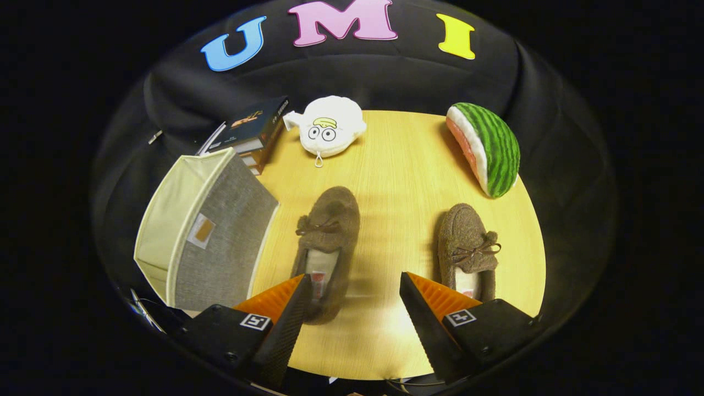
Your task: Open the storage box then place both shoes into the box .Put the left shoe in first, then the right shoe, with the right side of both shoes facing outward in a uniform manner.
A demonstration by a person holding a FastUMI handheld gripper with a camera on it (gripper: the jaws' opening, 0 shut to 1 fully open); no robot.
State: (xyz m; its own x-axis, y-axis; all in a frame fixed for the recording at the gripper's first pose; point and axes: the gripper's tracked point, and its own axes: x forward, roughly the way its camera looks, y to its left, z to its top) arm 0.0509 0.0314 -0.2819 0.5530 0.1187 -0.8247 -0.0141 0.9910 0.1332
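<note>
Jaws wide apart, gripper (352,289) empty above table (396,181), left shoe (329,242) apparently under one finger, storage box (209,242) beside.

stacked books (254,135); white plush toy (329,131); watermelon-slice plush (487,148); wooden table (401,181)

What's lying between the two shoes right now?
Nothing: bare table between the left shoe and right shoe, seen in the gripper view. The open tool hovers over that gap.
</note>
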